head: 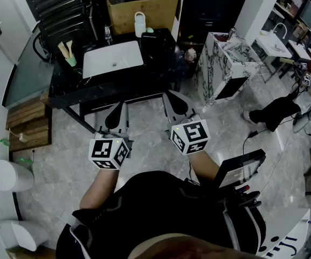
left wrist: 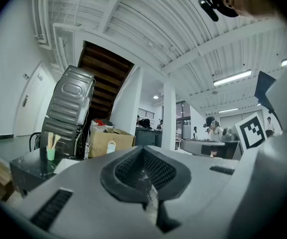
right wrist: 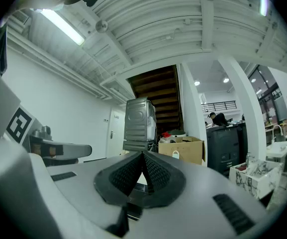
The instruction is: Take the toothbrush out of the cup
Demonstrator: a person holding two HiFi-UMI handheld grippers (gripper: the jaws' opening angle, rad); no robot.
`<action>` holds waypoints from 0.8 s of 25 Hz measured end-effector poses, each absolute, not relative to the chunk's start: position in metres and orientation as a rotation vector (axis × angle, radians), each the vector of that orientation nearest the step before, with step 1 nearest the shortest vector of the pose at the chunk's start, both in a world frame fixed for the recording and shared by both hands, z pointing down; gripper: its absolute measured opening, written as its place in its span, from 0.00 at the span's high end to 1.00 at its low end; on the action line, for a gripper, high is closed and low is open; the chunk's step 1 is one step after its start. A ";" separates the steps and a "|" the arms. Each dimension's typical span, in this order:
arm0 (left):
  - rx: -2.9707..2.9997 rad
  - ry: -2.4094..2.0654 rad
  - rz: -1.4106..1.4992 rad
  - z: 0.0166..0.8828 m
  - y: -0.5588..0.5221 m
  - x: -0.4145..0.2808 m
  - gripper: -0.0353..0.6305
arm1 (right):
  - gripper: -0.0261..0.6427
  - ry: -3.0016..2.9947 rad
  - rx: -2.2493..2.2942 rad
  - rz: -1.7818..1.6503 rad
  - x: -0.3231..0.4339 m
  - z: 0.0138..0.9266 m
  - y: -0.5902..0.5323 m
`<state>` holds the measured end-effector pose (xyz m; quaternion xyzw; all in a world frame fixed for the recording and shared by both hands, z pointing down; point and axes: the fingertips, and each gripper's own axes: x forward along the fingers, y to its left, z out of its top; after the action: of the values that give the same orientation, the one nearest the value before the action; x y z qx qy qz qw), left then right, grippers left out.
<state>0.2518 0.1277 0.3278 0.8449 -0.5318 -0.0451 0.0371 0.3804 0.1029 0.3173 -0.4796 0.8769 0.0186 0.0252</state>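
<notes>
A green cup [head: 70, 61] stands on the left end of the black counter [head: 69, 88], left of the white sink [head: 112, 58]. Wooden-handled toothbrushes [head: 65, 48] stick up out of it. The cup [left wrist: 50, 154] also shows far off at the left of the left gripper view. My left gripper [head: 119, 106] and right gripper [head: 169, 95] are held side by side over the floor in front of the counter, well short of the cup. Both point level toward the counter. In each gripper view the left gripper [left wrist: 144, 153] and right gripper [right wrist: 142, 156] are shut with nothing between the pads.
A cardboard box [head: 142, 7] and a white bottle [head: 139, 25] sit behind the sink, with a faucet [head: 108, 34] at its back edge. A marble-patterned cabinet [head: 222, 63] stands to the right, wooden planks [head: 28, 125] to the left. A person's legs [head: 279, 111] reach in at the right.
</notes>
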 end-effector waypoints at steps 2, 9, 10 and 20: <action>2.593 -1.632 -0.143 0.327 0.128 0.252 0.94 | 0.93 2.713 -1.485 0.055 0.381 0.317 0.103; 2.595 -1.653 -0.136 0.323 0.129 0.249 0.94 | 0.93 2.713 -1.488 0.046 0.379 0.317 0.104; 2.596 -1.652 -0.137 0.322 0.129 0.249 0.94 | 0.93 2.714 -1.492 0.051 0.378 0.317 0.104; 2.598 -1.627 -0.145 0.325 0.131 0.240 0.94 | 0.93 2.707 -1.481 0.015 0.368 0.319 0.105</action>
<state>0.2402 0.1307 0.3250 0.8460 -0.5299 -0.0472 0.0362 0.3681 0.1046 0.3189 -0.4797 0.8770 0.0048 0.0277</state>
